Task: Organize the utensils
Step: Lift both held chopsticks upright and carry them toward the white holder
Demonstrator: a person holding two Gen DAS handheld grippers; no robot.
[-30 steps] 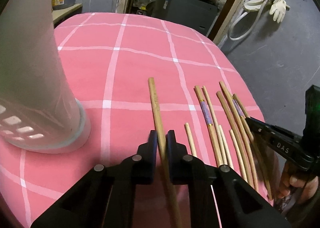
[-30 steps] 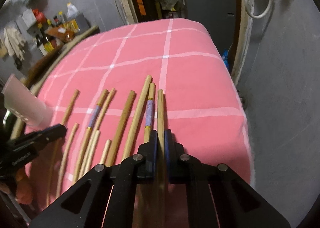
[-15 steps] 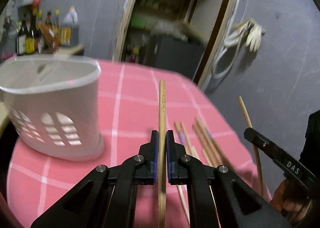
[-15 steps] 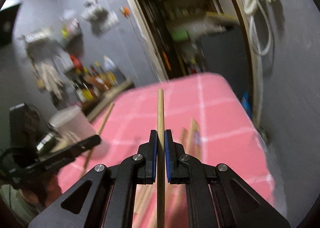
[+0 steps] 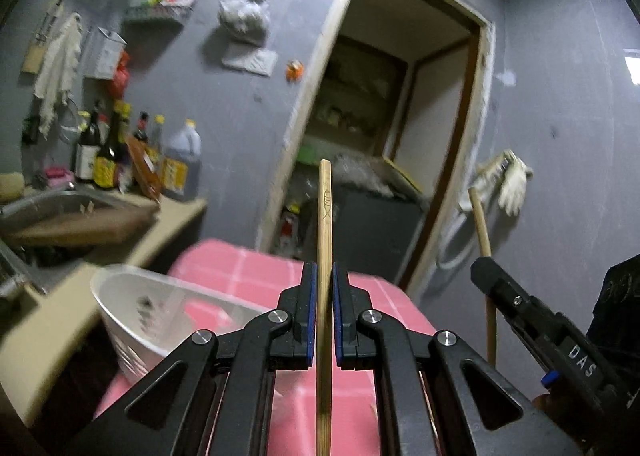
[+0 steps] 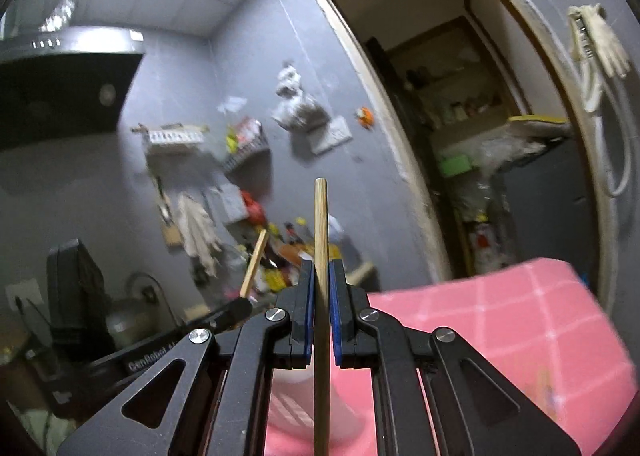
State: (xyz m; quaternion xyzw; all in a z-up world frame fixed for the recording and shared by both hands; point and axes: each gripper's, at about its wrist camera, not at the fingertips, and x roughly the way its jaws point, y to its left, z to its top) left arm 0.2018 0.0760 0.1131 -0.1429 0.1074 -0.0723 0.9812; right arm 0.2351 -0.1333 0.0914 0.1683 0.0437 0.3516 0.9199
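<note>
My left gripper [image 5: 324,276] is shut on a wooden chopstick [image 5: 324,215] that stands upright, tip up. A white plastic utensil holder [image 5: 152,316] sits on the pink checked table [image 5: 248,268] below and left of it. My right gripper [image 6: 320,276] is shut on another wooden chopstick [image 6: 321,223], also upright, with part of the white holder [image 6: 304,408] showing below the fingers. The right gripper and its chopstick [image 5: 482,232] show at the right of the left wrist view. The left gripper's chopstick [image 6: 253,264] shows at the left of the right wrist view.
A counter with a sink [image 5: 60,207] and several bottles [image 5: 180,167] lies left of the table. A doorway [image 5: 384,143] with shelves is behind the table. The table's right edge [image 6: 592,296] drops to the floor.
Both grippers have lifted their chopsticks off the table and tilted up, so the views now face the wall. The chopsticks left on the table have dropped out of view. The holder is now below.
</note>
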